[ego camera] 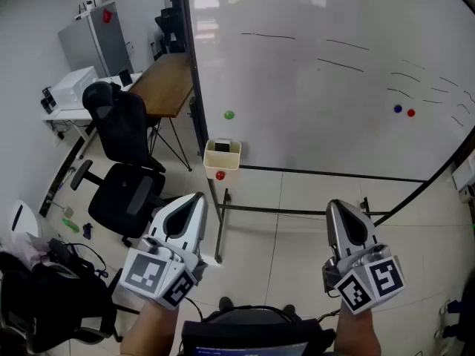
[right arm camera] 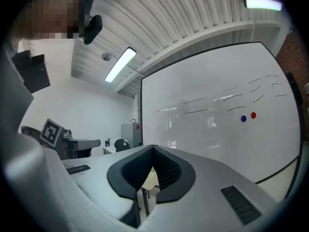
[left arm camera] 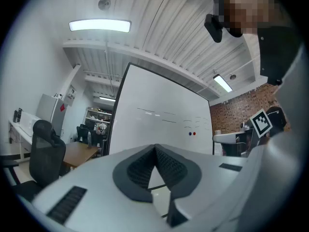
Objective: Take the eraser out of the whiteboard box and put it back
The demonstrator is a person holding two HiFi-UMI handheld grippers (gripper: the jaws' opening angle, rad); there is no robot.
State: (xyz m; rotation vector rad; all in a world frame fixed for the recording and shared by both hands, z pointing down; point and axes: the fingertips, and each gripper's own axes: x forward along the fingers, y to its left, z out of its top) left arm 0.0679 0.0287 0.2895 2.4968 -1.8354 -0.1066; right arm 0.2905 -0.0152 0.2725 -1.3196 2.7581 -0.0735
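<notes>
The whiteboard (ego camera: 334, 73) fills most of the head view. Off its left edge stand a wooden desk (ego camera: 167, 84) and a black office chair (ego camera: 126, 169). In front of the whiteboard and well apart from it, the left gripper (ego camera: 196, 199) and the right gripper (ego camera: 335, 206) point toward it. Each has its jaws pressed together on nothing. The cream whiteboard box (ego camera: 223, 163) hangs at the whiteboard's lower left corner, with the dark eraser (ego camera: 221, 147) inside it. A green magnet (ego camera: 229, 115) sticks to the whiteboard near that corner.

Dark eraser (ego camera: 221, 147) inside cream whiteboard box (ego camera: 231, 165)
</notes>
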